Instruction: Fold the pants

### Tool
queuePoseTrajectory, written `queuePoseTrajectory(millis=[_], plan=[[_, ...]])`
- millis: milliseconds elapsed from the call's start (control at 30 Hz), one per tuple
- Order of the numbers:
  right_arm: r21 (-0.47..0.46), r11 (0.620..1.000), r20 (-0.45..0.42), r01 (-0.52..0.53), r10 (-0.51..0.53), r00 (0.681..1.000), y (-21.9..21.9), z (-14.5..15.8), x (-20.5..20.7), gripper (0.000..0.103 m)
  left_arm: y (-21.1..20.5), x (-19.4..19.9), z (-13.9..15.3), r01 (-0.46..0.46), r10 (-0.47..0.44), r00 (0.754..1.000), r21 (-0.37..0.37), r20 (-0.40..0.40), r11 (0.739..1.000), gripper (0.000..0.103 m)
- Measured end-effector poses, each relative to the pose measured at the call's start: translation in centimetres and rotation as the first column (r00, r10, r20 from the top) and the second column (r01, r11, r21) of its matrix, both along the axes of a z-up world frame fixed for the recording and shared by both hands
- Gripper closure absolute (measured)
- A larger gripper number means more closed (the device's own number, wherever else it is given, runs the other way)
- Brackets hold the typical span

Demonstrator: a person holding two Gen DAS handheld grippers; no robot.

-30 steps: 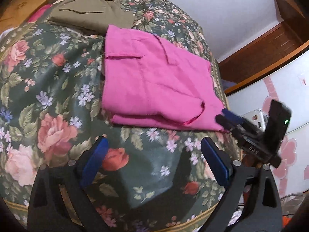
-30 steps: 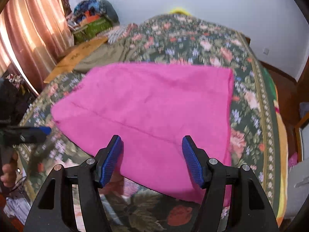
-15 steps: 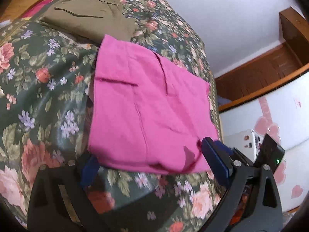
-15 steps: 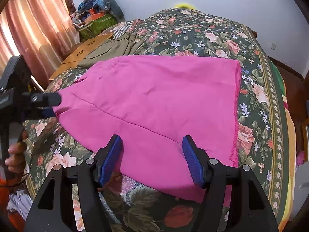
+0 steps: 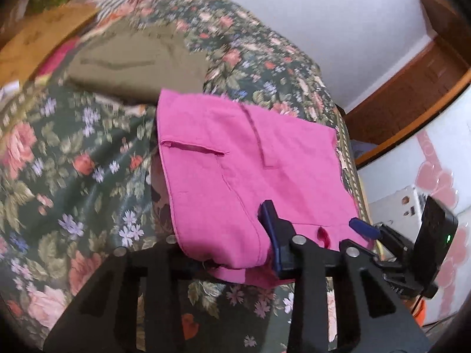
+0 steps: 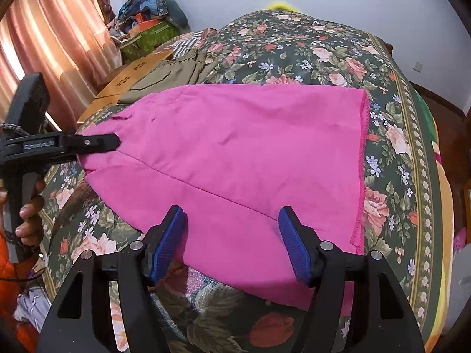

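Note:
Pink pants lie folded flat on the floral bedspread; a pocket slit and the fly seam face up. My left gripper is at their near corner with its jaws closing, and bunched pink cloth is pinched between the pads; the left finger is hidden under the fabric. From the right wrist view the left gripper bites the left edge of the pants. My right gripper stands open over the pants' near edge, the cloth lying flat between its blue pads and not pinched.
Folded olive pants lie on the bed behind the pink ones. A cardboard sheet and a pile of clutter sit at the far left by the curtain. Wooden furniture stands to the right of the bed.
My left gripper has moved forward onto the pants' near corner and its jaws have narrowed from wide open to pinching the cloth. The right gripper has stayed where it was.

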State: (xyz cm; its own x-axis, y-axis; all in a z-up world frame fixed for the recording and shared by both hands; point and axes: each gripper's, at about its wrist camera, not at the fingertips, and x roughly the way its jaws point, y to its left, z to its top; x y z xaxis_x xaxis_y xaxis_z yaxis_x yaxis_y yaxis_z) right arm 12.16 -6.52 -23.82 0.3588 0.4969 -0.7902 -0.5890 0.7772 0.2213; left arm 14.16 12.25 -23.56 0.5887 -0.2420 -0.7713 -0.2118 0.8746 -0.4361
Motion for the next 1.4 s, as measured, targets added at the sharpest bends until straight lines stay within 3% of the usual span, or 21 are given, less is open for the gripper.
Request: queuePoseTrajectory(millis=[300, 567, 767, 933, 1033, 1167, 1400], plan=[[-0.012, 1.000, 0.012, -0.014, 0.014, 1.000, 1.2, 2.1, -0.5, 0.039, -0.3, -2.7, 4.4, 0.018, -0.039, 0.995, 0.216, 0.089, 0.976, 0.072], [0.022, 0.996, 0.052, -0.085, 0.084, 0.995, 6.5, 3.8, -0.5, 0.039, -0.5, -5.2, 7.6, 0.001, -0.063, 0.985, 0.360, 0.160, 0.933, 0.072], [-0.021, 0.986, 0.022, -0.164, 0.165, 0.986, 10.1, 2.2, -1.1, 0.039, -1.3, -5.3, 8.7, 0.013, -0.092, 0.978, 0.383, 0.188, 0.924, 0.072], [-0.027, 0.977, -0.012, -0.210, 0.209, 0.978, 10.9, 0.9, -2.0, 0.038, -2.7, -4.6, 9.2, 0.059, -0.139, 0.969, 0.357, 0.202, 0.932, 0.072], [-0.043, 0.973, -0.012, -0.226, 0.225, 0.974, 11.1, 1.0, -2.0, 0.038, -4.5, -4.2, 9.3, 0.082, -0.177, 0.963, 0.403, 0.205, 0.912, 0.072], [0.007, 0.980, -0.019, -0.198, 0.198, 0.980, 9.3, 1.8, -1.9, 0.039, -6.0, -3.8, 9.8, 0.107, -0.215, 0.955, 0.437, 0.206, 0.893, 0.072], [0.025, 0.995, 0.013, -0.097, 0.096, 0.995, 4.3, 2.7, -2.9, 0.039, -6.9, -2.9, 10.1, 0.129, -0.237, 0.950, 0.435, 0.204, 0.891, 0.072]])
